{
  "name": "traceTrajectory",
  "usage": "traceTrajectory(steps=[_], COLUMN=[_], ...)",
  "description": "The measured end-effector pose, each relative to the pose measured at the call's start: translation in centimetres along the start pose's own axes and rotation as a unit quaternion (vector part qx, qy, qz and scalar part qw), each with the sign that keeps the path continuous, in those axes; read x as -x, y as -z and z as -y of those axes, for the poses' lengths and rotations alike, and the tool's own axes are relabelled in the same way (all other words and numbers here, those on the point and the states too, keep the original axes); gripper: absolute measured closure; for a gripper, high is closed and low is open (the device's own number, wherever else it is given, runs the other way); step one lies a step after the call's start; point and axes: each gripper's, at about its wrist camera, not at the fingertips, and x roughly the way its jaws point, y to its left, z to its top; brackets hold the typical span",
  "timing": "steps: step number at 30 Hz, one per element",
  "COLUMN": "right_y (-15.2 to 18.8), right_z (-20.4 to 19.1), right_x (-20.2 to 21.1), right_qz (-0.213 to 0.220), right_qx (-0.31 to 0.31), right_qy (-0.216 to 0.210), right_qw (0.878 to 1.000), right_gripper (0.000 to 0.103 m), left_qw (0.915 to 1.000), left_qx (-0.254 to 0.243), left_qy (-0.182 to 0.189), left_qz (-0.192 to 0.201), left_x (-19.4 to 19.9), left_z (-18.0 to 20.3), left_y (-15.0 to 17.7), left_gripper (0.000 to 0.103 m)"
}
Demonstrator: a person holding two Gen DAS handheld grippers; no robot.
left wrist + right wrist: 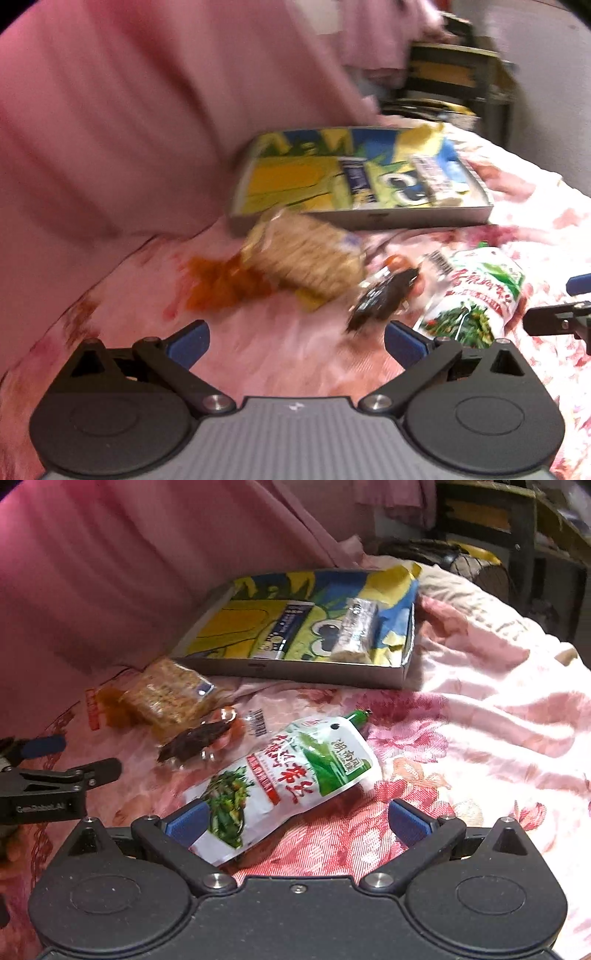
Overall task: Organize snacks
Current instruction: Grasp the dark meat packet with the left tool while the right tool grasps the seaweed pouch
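1. Writing: the white and green pouch [284, 786] bears red and green Chinese characters, which I do not transcribe, and a printed barcode shows at its upper left. The other gripper's body, at the left edge of the right wrist view, carries small lettering too blurred to read for certain. The tray [295, 672] lining shows a cartoon print.
2. Views: the right wrist view is sharp; the left wrist view is motion-blurred. Only the right view shows the pouch lying between the right gripper [295, 825] fingers, untouched on the right side.
3. Jaws: the left gripper [295, 345] is spread wide over bare cloth; the right is spread wide too, nothing pinched.
4. Snacks: a cracker pack [166, 698] and a dark snack packet [195, 744] lie centre left on the floral bedspread [480, 738]; two wrapped bars sit in the tray, upper centre.
5. Room: bedspread lower right is free; a pink curtain [110, 572] closes the upper left.
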Motion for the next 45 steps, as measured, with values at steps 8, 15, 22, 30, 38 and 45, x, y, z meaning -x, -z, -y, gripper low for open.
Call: traceTrajectory(steps=[8,15,22,30,38,45], right_y=[-0.9,-1.1,-1.5,-1.4,-1.4,-1.6], right_z=[0.3,0.5,0.4,1.0,1.7,2.2], right_x=[-1.8,-3.3,-4.9,-5.6,-4.7,-3.9], right_qz=[-0.008,-0.02,-0.029,-0.053,-0.063,-0.062], right_qx=[-0.028,-0.046,-0.069,-0.114,-0.135,-0.158], right_qy=[-0.007,-0.021,-0.028,-0.031,-0.045,-0.069], right_qw=[1.0,0.999,0.997,0.992,0.988,0.983], right_gripper=[0.001,0.001,0.004,0.024,0.043,0.049], left_qw=[0.9918,0.9825,0.9798,0.98,0.9802,0.9853], left_qx=[-0.06,-0.106,-0.127,-0.09,-0.028,-0.028], left_qy=[0.113,0.153,0.15,0.162,0.154,0.141], left_qz=[0.004,-0.013,-0.034,-0.072,-0.121,-0.092], left_x=[-4.5,-6.4,-7.1,-5.9,-4.1,-4.5], left_z=[0.5,1.7,2.1,2.0,1.9,1.8], left_y=[-1.2,-0.8,-0.5,-0.9,-0.7,-1.1], left_gripper=[0.001,0.006,0.028,0.042,0.043,0.028])
